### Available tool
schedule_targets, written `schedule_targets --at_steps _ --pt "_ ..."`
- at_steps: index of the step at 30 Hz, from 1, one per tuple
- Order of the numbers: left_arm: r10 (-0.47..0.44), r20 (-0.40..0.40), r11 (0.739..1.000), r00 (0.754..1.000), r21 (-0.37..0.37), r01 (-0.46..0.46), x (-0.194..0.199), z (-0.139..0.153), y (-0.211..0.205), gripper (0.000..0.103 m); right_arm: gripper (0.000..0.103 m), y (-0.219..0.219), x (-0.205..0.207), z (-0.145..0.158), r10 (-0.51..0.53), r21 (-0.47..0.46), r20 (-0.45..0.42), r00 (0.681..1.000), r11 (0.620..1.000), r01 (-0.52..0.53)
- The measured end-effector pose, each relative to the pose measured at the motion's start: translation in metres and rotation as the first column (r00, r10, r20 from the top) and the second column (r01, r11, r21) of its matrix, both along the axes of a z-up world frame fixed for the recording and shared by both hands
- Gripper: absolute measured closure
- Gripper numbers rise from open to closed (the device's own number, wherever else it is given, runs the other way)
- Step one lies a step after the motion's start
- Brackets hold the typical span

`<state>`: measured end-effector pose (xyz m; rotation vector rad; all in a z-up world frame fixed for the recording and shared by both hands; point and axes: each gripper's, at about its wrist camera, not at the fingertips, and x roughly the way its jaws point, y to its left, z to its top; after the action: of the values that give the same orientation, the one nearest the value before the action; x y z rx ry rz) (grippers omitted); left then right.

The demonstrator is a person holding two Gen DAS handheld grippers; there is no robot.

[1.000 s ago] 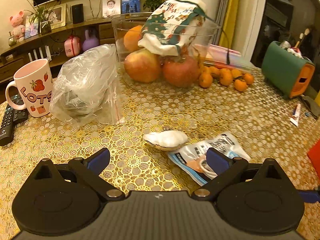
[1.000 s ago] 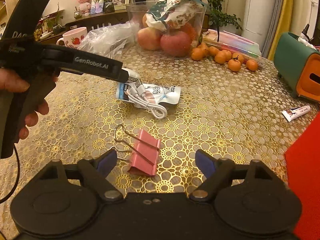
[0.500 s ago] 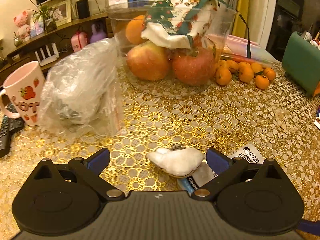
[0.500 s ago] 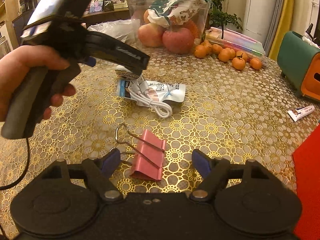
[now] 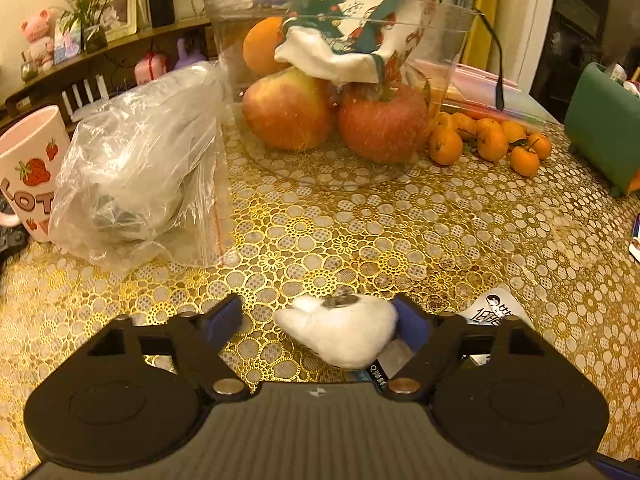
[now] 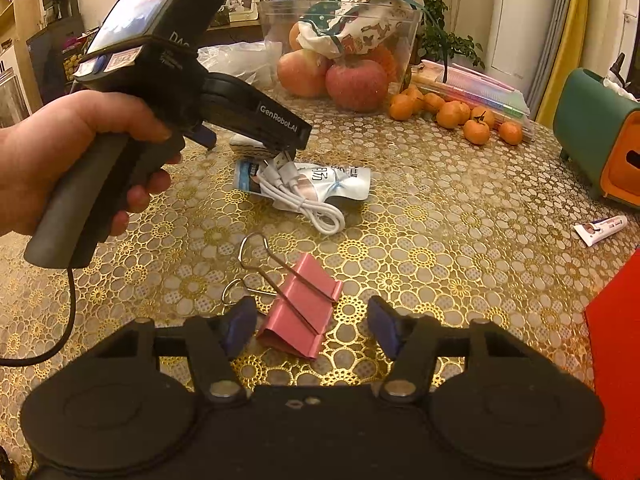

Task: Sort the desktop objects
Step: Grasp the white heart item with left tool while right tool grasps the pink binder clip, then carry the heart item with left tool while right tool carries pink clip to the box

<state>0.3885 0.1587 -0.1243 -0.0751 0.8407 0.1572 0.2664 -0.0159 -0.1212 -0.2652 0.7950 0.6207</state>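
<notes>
A small white fluffy object (image 5: 340, 330) with a metal stud on top lies on the gold-patterned tablecloth between the open fingers of my left gripper (image 5: 318, 320); the right finger touches it, the left is apart. It rests against a blue-white packet (image 6: 320, 178) with a coiled white USB cable (image 6: 304, 200) on it. A pink binder clip (image 6: 300, 308) lies between the open fingers of my right gripper (image 6: 310, 330), not held. The left gripper's body (image 6: 160, 92), held by a hand, shows in the right wrist view.
A clear fruit bowl (image 5: 340, 88) with apples and a cloth bag stands behind. A crumpled plastic bag (image 5: 140, 168), a strawberry mug (image 5: 28, 172), several mandarins (image 5: 488, 140), a green box (image 5: 604, 128) and a small tube (image 6: 600, 228) lie around. A red sheet (image 6: 616, 360) is at the right.
My left gripper has moved forward and down, so the white fluffy object now sits between its fingers. My right gripper has edged closer around the pink binder clip.
</notes>
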Motion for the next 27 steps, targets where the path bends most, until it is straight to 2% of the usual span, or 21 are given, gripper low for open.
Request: schedule_targets --at_steps 3,5,16,27 --pt "0.006 0.01 1.0 1.0 0.004 -0.006 -0.003 0.001 0.0 0.042 0.057 -0.001 0.0 0.0 -0.004 0.003 0.006 1.0 1.0 0.004" --pt "0.008 0.013 1.0 1.0 -0.008 -0.008 -0.004 0.002 0.001 0.043 0.064 -0.002 0.0 0.001 -0.012 0.005 0.01 1.0 1.0 0.012" --pt "0.011 0.023 1.0 1.0 0.0 -0.011 -0.019 0.006 0.004 0.05 0.07 -0.007 -0.002 0.002 -0.032 0.016 0.031 0.999 0.999 0.031" --pt "-0.019 0.044 1.0 0.999 0.001 0.019 -0.052 0.032 0.002 0.05 0.072 -0.029 -0.012 0.015 -0.064 0.039 0.034 0.997 0.997 0.062"
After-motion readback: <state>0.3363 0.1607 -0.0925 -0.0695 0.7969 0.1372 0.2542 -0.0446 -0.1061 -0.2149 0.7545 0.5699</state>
